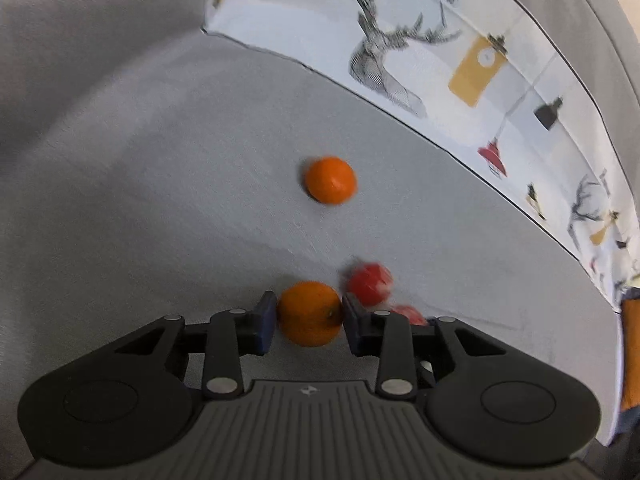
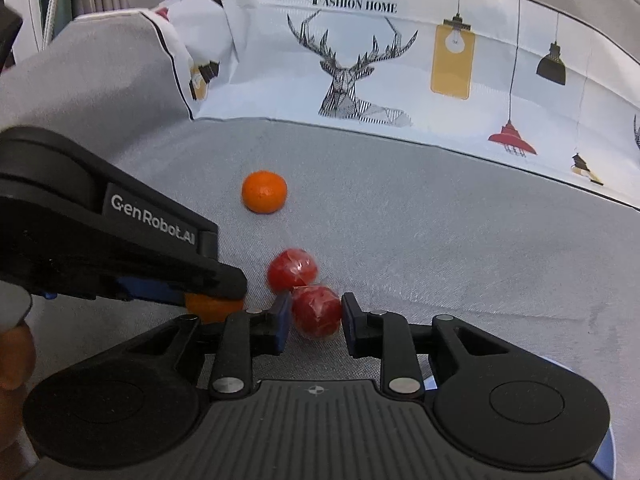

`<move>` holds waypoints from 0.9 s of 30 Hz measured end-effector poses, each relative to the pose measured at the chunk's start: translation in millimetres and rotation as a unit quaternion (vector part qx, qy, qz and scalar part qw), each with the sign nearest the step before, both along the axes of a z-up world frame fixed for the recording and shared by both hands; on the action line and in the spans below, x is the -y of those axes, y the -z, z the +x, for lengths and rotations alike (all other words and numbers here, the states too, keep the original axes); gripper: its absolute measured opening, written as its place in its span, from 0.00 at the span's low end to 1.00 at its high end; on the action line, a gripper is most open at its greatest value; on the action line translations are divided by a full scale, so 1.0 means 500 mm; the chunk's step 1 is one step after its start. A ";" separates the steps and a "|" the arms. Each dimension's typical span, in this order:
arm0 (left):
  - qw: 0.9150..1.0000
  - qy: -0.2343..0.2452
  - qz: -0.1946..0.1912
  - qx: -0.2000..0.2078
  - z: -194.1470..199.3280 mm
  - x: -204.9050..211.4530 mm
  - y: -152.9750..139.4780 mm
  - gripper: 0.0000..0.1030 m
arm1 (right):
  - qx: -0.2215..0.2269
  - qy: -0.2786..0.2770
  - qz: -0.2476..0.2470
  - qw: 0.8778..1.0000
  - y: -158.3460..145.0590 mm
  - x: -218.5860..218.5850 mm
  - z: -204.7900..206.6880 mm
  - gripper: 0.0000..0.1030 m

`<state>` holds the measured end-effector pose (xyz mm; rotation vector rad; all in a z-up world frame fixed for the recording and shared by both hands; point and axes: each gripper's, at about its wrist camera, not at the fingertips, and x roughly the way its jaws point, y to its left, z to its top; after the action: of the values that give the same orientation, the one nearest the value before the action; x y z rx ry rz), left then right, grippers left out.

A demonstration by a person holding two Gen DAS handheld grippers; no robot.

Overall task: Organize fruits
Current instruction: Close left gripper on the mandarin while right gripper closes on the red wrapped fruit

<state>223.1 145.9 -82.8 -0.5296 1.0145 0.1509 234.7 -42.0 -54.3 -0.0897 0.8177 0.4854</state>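
Right gripper (image 2: 312, 320) clamps a red fruit (image 2: 316, 312) — seemingly wrapped — touching another red fruit (image 2: 292, 270) behind.

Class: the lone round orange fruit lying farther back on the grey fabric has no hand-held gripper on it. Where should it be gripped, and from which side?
Grip the lone round orange fruit across its widest middle, coming from above: it is a smooth ball with open grey fabric all around.

Black grippers (image 1: 309, 316), blue-padded jaws, silver screws.
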 end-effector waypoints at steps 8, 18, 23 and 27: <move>0.998 0.017 0.049 -0.023 -0.002 0.009 0.008 0.39 | -0.036 -0.033 -0.005 0.999 0.007 -0.010 -0.025 0.27; 0.997 0.028 0.065 -0.028 0.007 0.025 0.025 0.38 | -0.041 -0.032 -0.008 0.999 0.014 -0.013 -0.020 0.27; 0.997 0.028 0.066 -0.028 0.011 0.026 0.027 0.38 | -0.041 -0.032 -0.009 0.999 0.013 -0.013 -0.020 0.28; 0.997 0.028 0.065 -0.028 0.011 0.025 0.028 0.38 | -0.042 -0.030 -0.009 0.999 0.013 -0.014 -0.019 0.28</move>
<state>228.4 133.3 -96.6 -0.3789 1.0654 0.1816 225.1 -35.2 -60.6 -0.1117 0.9048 0.5418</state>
